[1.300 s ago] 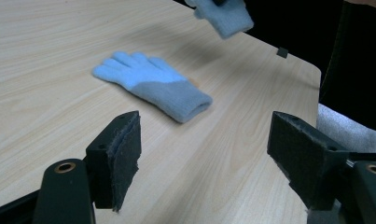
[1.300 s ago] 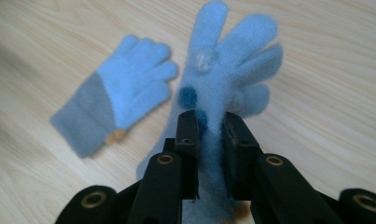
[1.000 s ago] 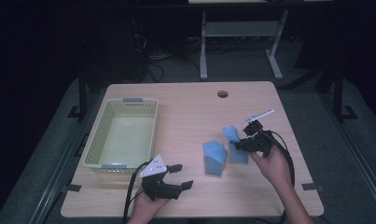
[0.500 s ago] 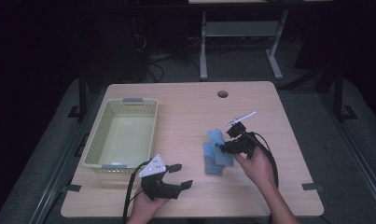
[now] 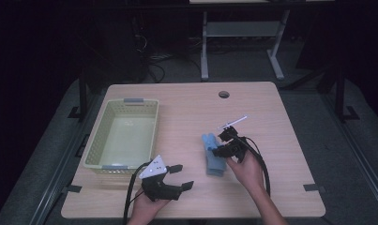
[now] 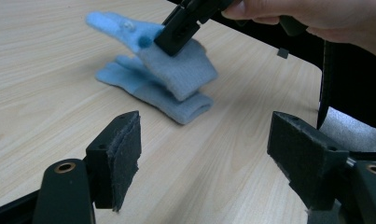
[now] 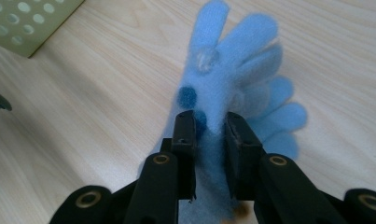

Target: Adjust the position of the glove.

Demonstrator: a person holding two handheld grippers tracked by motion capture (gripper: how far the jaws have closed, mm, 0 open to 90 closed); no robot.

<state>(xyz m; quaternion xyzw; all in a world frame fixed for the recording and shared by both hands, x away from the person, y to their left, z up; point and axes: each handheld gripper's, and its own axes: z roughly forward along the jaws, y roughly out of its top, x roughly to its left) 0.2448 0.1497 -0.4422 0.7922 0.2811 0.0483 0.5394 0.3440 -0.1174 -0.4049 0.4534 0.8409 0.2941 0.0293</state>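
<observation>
**A:** Two jaws of the right gripper [image 7: 209,135] are pinched on the upper blue glove [image 7: 232,60], biting the fabric just below its fingers; they have just been easing apart a little, with the cloth between the pads all the same. Would you call that bite secure?

**B:** Secure enough to place it, I'd judge, but shallow. The upper glove hangs tilted from the jaws, its cuff end resting on the lower glove [image 6: 143,88], which lies flat on the table [image 5: 271,108] right of the middle.

**A:** So how should the step be done well?

**B:** Lower it slowly and square it over the lower glove so fingers lie on fingers and cuff on cuff, then let go only once the fabric rests flat. Letting go with it lifted would likely leave it crooked or folded.

**A:** And the left gripper [image 5: 170,180]?

**B:** It sits near the front edge with its jaws spread wide and nothing between them, pointing toward the gloves. It could pin the lower glove if that starts to slide.

**A:** The basket [image 5: 90,150]?

**B:** Well apart, at the left, with nothing visible inside. Probably where the pair goes afterwards.
</observation>
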